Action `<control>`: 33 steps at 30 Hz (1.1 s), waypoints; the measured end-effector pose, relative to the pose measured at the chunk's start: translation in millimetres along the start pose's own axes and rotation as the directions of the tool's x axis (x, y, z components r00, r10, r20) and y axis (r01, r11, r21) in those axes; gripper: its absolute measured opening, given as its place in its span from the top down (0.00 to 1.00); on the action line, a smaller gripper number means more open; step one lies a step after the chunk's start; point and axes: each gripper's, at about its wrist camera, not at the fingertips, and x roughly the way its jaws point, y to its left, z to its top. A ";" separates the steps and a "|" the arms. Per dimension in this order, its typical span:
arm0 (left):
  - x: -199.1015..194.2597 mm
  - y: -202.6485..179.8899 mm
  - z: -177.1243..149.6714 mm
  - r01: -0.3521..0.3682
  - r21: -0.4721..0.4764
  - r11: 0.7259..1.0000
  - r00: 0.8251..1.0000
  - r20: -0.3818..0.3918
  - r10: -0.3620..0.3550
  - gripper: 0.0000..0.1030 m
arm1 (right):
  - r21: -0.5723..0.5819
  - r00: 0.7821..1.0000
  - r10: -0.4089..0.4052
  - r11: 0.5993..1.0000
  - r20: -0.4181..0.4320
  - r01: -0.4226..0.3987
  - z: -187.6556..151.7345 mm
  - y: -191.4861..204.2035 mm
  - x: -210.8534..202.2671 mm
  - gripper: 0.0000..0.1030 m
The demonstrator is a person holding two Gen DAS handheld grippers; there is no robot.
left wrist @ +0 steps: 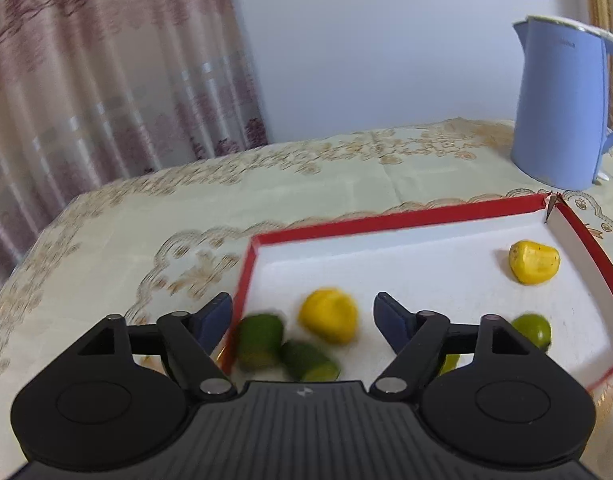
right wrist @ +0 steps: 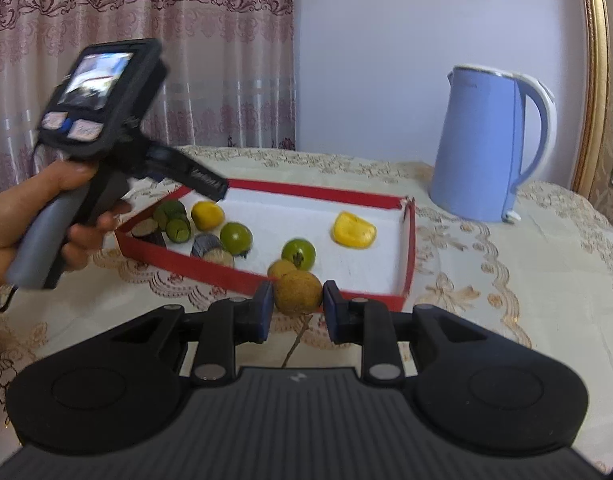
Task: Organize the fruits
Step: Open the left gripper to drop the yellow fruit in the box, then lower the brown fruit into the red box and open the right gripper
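A red-rimmed tray point(left wrist: 386, 220) with a white floor lies on the patterned tablecloth. My left gripper point(left wrist: 304, 320) stands open over its near left corner, one finger outside the rim. A blurred yellow fruit point(left wrist: 328, 316) and green cut pieces point(left wrist: 260, 338) lie between the fingers, untouched. Further off are a yellow piece point(left wrist: 533, 262) and a green round fruit point(left wrist: 532, 330). My right gripper point(right wrist: 298, 304) is shut on a brown round fruit point(right wrist: 298, 292) at the tray's near rim point(right wrist: 234, 276). Another brown fruit point(right wrist: 281, 268) sits just behind it in the tray.
A tall blue kettle point(right wrist: 478, 144) stands on the table behind the tray's right end, also in the left wrist view as the kettle point(left wrist: 558, 112). A hand point(right wrist: 26, 200) holds the left gripper's handle at the left. Curtains hang behind the table's far left edge.
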 end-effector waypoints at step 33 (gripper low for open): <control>-93.3 45.3 -106.0 -0.008 -0.112 0.994 1.000 0.008 0.009 0.03 | -0.018 0.999 -0.037 0.999 -0.021 0.036 60.6 -1.9 118.3 0.75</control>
